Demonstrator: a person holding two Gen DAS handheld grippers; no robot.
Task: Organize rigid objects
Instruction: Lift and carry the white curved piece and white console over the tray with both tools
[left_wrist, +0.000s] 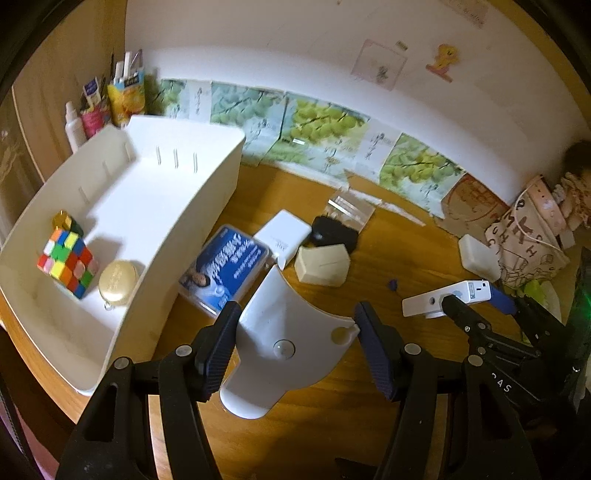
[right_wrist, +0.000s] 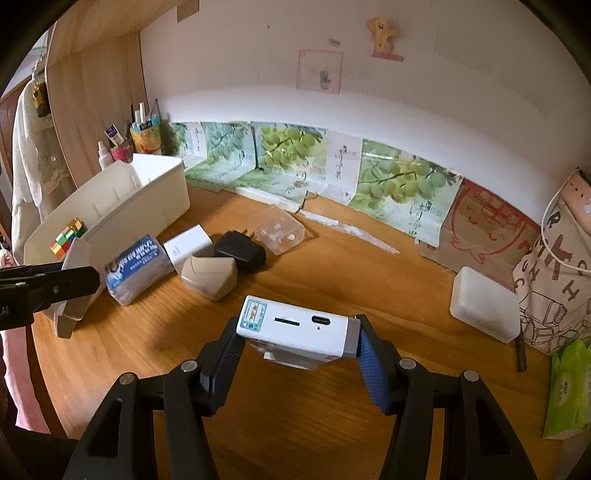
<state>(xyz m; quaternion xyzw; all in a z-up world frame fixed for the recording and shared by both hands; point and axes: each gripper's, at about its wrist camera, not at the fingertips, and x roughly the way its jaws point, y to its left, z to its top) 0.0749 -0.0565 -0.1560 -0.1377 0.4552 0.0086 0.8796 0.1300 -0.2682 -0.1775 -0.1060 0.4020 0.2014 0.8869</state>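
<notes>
My left gripper (left_wrist: 295, 347) is shut on a flat white curved plastic piece (left_wrist: 280, 332) with a small round button, held just above the wooden table beside the white bin (left_wrist: 199, 214). The bin holds a Rubik's cube (left_wrist: 68, 262) and a round gold tin (left_wrist: 116, 282). To the right, my right gripper (right_wrist: 295, 343) is shut on a small white box-shaped device (right_wrist: 295, 325) with a slot and a port, lifted off the table. In the right wrist view the left gripper (right_wrist: 55, 288) sits at the left edge, by the bin's (right_wrist: 147, 206) near end.
Beside the bin lie a blue card box (left_wrist: 225, 269), a white box (left_wrist: 284, 236), a beige faceted object (left_wrist: 321, 266), a black charger (left_wrist: 332, 232) and a clear case (right_wrist: 277, 229). A white block (right_wrist: 484, 302), a tote bag (right_wrist: 557, 273) and a green tissue pack (right_wrist: 569, 387) stand at right.
</notes>
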